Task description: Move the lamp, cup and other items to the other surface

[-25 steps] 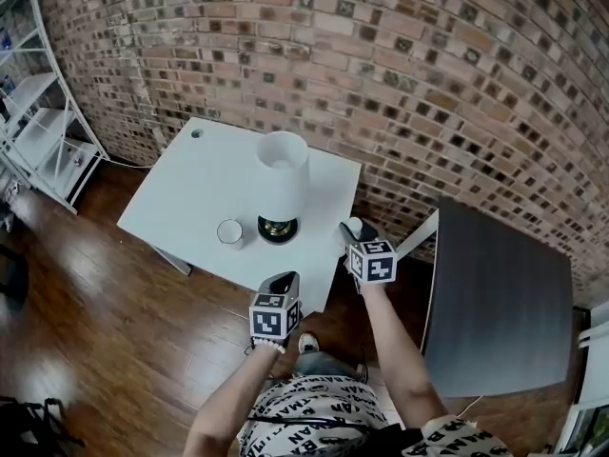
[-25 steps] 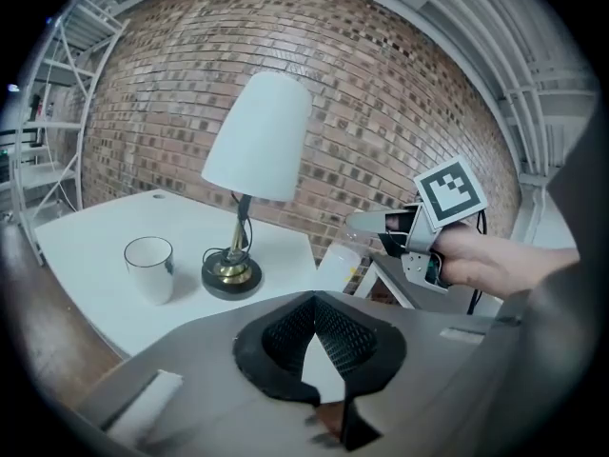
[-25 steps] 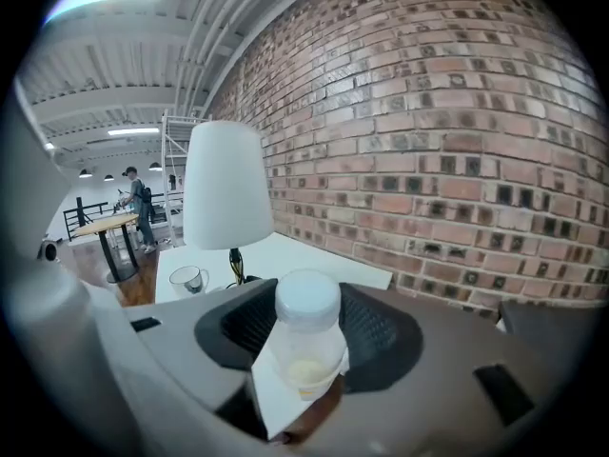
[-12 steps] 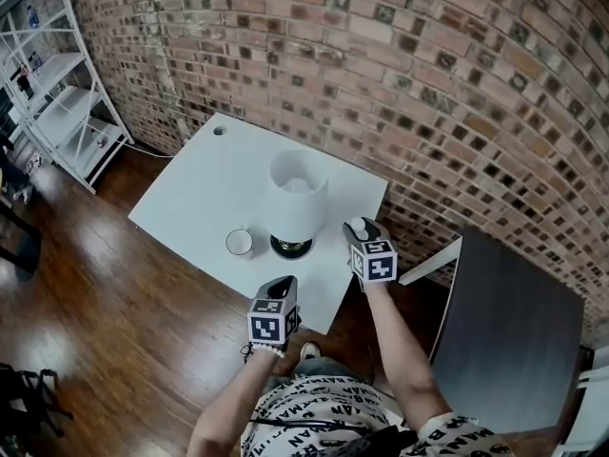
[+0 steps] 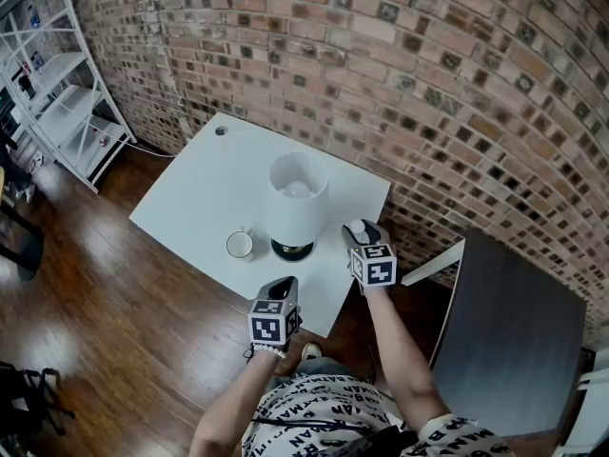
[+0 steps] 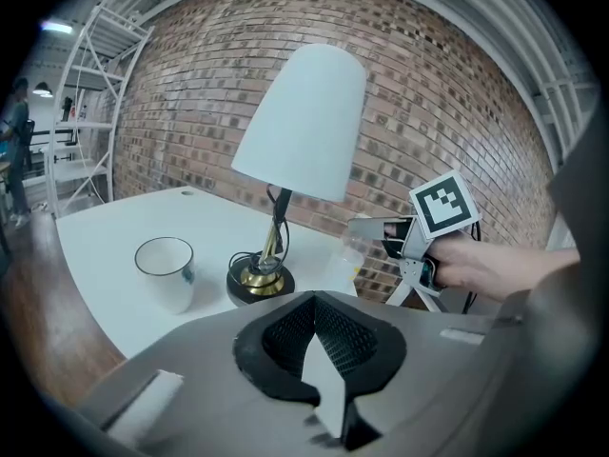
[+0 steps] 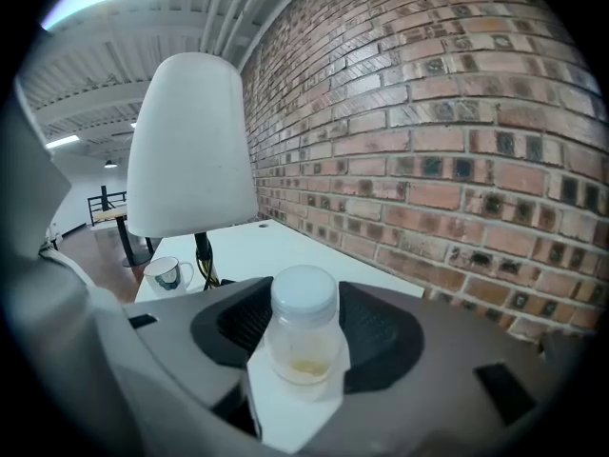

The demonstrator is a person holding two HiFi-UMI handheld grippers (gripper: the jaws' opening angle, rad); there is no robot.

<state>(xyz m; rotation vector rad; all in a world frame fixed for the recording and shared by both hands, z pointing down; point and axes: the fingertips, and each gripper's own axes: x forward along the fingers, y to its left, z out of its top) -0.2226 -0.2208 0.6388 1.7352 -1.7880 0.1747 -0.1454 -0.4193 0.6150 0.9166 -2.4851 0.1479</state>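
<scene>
A lamp [image 5: 298, 198] with a white shade and a black-and-brass base stands on the white table [image 5: 200, 188]. A white cup [image 5: 240, 245] sits to its left. At the table's right edge stands a small clear jar [image 5: 358, 227] with a white lid. My right gripper [image 5: 360, 238] reaches around it. In the right gripper view the jar [image 7: 304, 327] stands upright between the jaws, which have just been opening, and the pads do not press on it. My left gripper [image 5: 281, 286] hovers at the table's near edge, shut and empty, and faces the lamp [image 6: 300, 122] and the cup [image 6: 165, 269].
A dark square table [image 5: 504, 322] stands to the right, across a narrow gap from the white one. The brick wall runs behind both tables. White metal shelving [image 5: 67, 93] stands at the far left. The floor is wood.
Both grippers came a little forward and down towards the white table, then held still. The head view swung, so the table now sits lower and further right.
</scene>
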